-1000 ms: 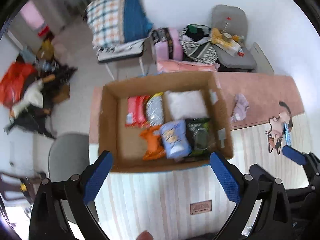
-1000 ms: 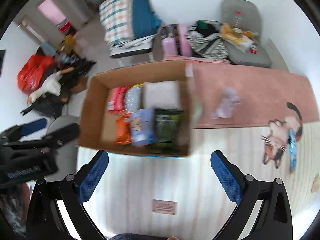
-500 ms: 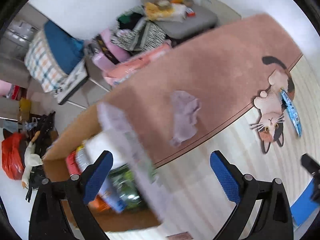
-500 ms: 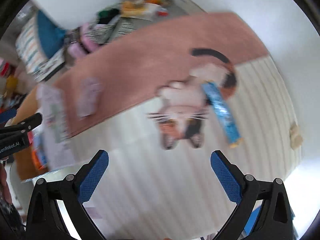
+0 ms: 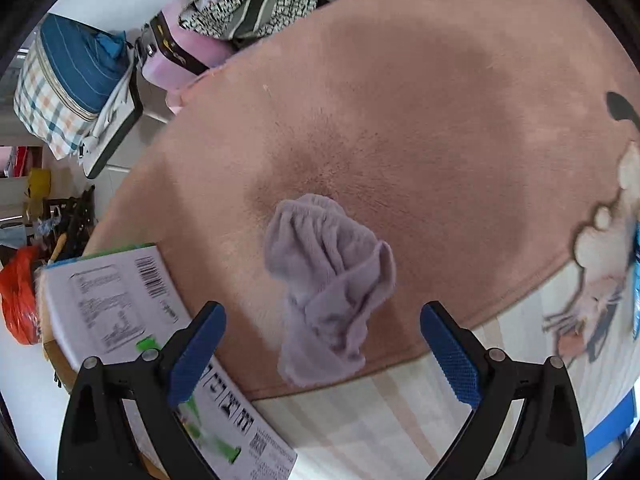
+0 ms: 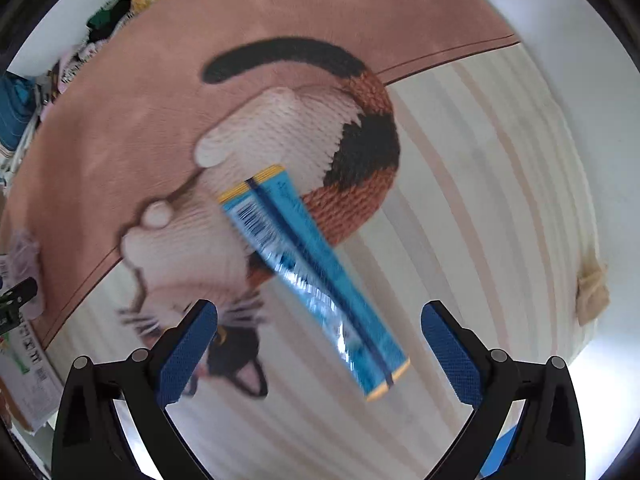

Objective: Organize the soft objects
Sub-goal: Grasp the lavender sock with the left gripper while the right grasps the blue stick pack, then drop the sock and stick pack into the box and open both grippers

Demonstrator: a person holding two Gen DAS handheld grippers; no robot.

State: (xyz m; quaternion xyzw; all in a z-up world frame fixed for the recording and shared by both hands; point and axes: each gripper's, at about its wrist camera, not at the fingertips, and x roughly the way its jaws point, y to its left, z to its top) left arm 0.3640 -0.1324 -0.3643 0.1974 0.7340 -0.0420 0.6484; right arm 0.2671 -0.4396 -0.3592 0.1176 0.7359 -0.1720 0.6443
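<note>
The left tongs (image 5: 323, 354) are spread wide and nothing is held between them. Just ahead of the gap, and partly within it, a crumpled lilac sock (image 5: 328, 292) is seen lying on the pink part of the rug (image 5: 420, 100). A second ago the open cardboard box was centred ahead of these tongs; by now they have been swung to the right and brought low, so that only a printed box flap (image 5: 120, 304) is left at the left finger, and the sock fills the middle of the view. A grasp of the sock is judged to be the step in hand. Since the cloth is limp and bunched, a fold rather than a flat edge would best be pinched.

The right tongs (image 6: 319, 354) are likewise released and empty. They too have been turned away from the box and lowered. Ahead of the gap, slanting from near the right finger up and leftward, a long blue packet (image 6: 312, 276) is seen lying flat across the cat pattern (image 6: 280, 140) of the rug. Far off to the right, near the rug's edge, a small beige scrap (image 6: 594, 292) is visible.

Both remaining things are thus lined up for pick-up, neither yet touched; the box lies off to the left of both tongs.
</note>
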